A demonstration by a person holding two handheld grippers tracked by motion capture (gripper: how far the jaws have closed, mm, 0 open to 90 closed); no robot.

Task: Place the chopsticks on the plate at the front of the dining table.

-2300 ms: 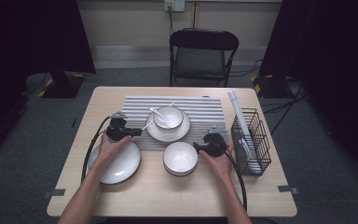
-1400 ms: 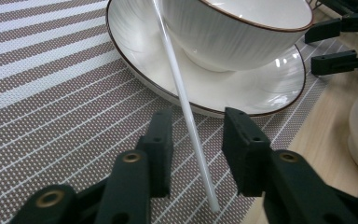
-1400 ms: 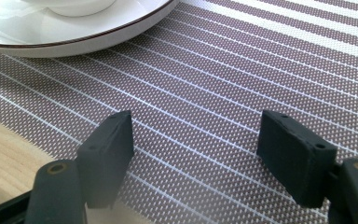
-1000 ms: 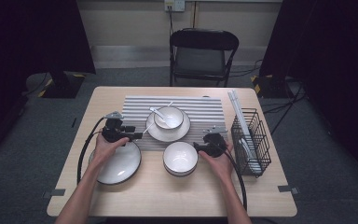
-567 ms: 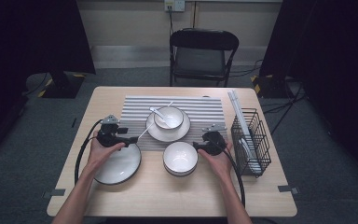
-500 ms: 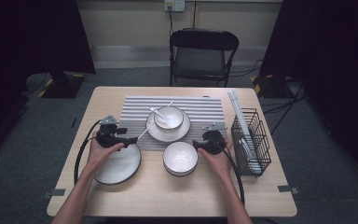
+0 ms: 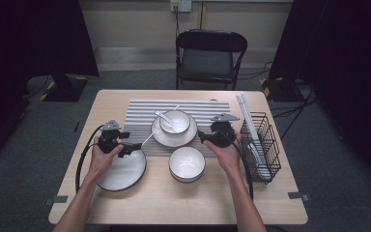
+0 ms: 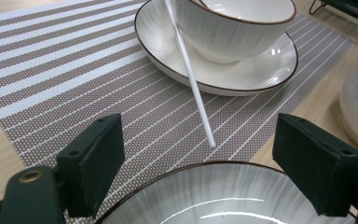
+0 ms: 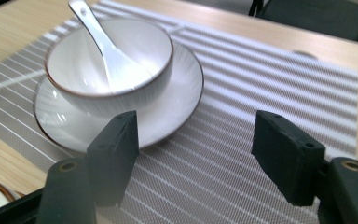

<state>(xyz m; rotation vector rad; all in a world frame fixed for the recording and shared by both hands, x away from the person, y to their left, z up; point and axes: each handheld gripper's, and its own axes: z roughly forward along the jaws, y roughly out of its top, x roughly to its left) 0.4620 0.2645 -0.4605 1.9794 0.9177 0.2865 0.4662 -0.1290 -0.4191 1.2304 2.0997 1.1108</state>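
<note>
The left gripper (image 7: 134,146) hangs over the far rim of the flat white brown-rimmed plate (image 7: 121,170) near the table's left front corner. Its jaws have just been opening and stand released, the thin white chopstick (image 8: 189,74) lying free beyond them, leaning on the saucer under the white ribbed bowl with a spoon (image 7: 175,121) at the striped mat's (image 7: 140,116) middle. The right gripper (image 7: 204,137) is raised, released and empty, above the mat's right part. I judge the chopstick just set down; the next move needs a fresh target, perhaps the second bowl (image 7: 187,163) near the front edge
</note>
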